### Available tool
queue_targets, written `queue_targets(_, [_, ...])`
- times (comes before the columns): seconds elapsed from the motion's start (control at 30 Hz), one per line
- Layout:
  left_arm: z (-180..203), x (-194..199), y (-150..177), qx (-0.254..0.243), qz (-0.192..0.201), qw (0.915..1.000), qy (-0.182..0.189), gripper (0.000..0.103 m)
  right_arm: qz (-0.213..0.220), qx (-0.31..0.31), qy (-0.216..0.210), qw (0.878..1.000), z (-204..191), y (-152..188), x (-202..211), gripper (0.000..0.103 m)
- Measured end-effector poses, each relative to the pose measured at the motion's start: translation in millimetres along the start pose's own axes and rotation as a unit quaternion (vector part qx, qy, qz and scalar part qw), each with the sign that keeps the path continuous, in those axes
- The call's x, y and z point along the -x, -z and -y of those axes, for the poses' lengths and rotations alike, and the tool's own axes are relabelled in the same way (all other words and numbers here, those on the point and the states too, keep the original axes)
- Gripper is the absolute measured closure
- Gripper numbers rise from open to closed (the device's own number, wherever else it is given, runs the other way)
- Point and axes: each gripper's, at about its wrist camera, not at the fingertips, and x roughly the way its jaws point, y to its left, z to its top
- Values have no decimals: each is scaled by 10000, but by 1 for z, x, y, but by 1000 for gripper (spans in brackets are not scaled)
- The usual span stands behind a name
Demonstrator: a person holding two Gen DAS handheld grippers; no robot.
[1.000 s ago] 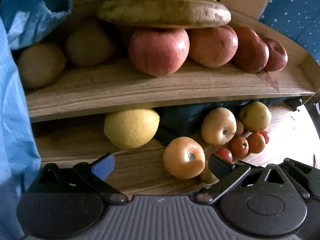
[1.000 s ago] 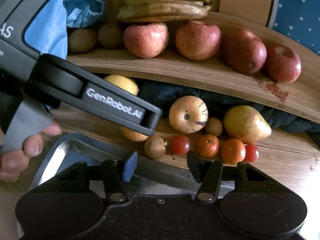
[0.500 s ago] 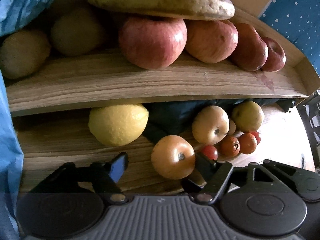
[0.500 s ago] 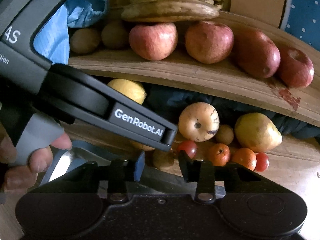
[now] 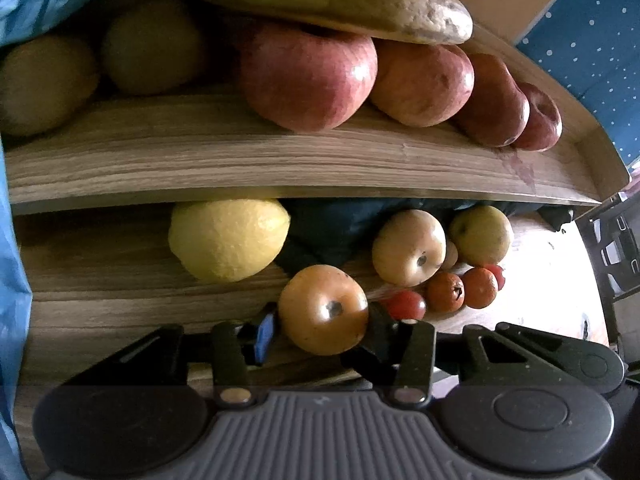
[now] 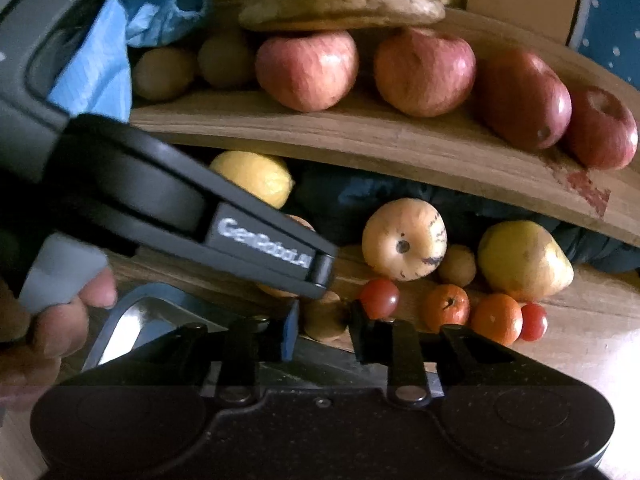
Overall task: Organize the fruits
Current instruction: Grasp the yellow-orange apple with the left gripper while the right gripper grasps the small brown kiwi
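Both claws close in on fruit!
Left claw (image 5: 322, 326) has just clamped the orange apple (image 5: 323, 309); right claw (image 6: 323, 322) has pinched a small brown fruit (image 6: 323, 315).

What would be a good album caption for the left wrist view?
Left gripper closing on an orange-yellow apple below a wooden shelf of red apples.

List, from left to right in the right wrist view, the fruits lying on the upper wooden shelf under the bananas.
Two brownish round fruits → pink-red apple → second pink-red apple → dark red apple → red apple at the far right.
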Motion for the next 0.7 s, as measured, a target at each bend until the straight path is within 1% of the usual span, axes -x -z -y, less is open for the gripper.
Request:
queue_targets(0.23, [0, 10, 3, 21, 216, 9998, 45, 52, 57, -54, 48, 10000, 3, 0, -1, 76])
queue_targets(0.37, [0, 20, 4, 43, 331, 9994, 6, 52, 215, -21, 15, 9998, 4, 5, 6, 76])
queue_targets(0.5, [-3, 32, 8, 60, 419, 9991, -23, 52, 349, 12, -25, 9994, 6, 10, 22, 76])
queue_targets(0.7, [-4, 46, 24, 89, 483, 9987, -119, 52, 469, 115, -191, 9987, 9, 24, 46, 76])
